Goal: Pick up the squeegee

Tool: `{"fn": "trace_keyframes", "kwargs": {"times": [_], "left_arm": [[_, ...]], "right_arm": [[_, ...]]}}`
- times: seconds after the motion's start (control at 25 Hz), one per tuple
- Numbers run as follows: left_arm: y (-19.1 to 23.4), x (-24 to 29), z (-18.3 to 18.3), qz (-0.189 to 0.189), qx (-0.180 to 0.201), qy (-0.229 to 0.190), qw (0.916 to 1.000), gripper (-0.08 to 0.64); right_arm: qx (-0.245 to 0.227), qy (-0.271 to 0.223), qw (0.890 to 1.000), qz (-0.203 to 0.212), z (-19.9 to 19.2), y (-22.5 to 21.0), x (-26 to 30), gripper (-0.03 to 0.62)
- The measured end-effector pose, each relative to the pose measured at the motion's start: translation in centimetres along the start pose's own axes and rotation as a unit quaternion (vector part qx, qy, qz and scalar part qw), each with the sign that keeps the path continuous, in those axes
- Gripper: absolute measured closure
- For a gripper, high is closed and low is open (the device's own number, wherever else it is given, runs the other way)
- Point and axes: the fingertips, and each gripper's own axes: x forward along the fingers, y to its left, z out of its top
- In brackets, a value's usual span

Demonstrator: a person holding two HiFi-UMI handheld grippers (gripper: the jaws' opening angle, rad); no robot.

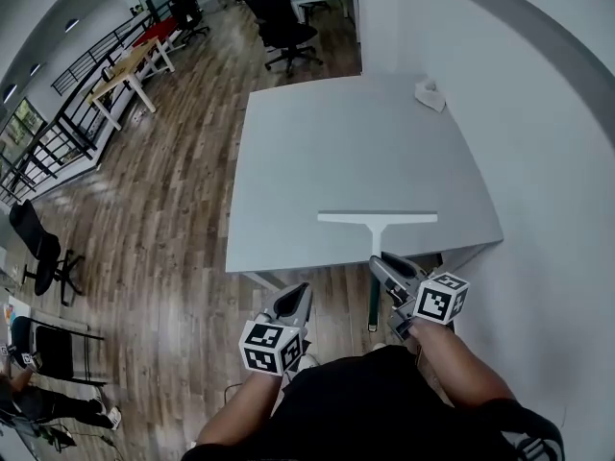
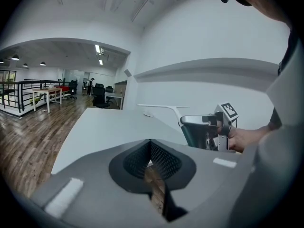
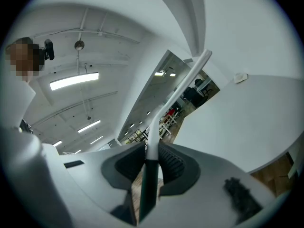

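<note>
Clamping squeegee [image 1: 377,218] handle: right gripper [image 1: 386,265]

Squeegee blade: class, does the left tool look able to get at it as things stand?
Probably yes. The right tool grips the squeegee by its handle; its blade is bare, with nothing between it and the empty left tool.

The squeegee [image 1: 377,219] has a white blade and neck and a dark green handle. The surface [image 1: 327,142] under it is pale grey. The grey left claw [image 1: 294,296] and right claw [image 1: 386,265] carry cubes [image 1: 270,346] patterned in black-and-white squares. Beside the surface, the floor [image 1: 183,209] is brown planking.
</note>
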Motion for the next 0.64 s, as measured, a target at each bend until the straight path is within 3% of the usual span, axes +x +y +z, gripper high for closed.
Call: {"fn": "trace_keyframes", "kwargs": {"times": [0.64], "left_arm": [[4.0, -2.1, -1.4, -0.034, -0.010, 0.005, 0.9994, 0.552]], "right_arm": [[0.022, -0.011, 0.999, -0.043, -3.5, 1.7, 2.4, 0.497]]}}
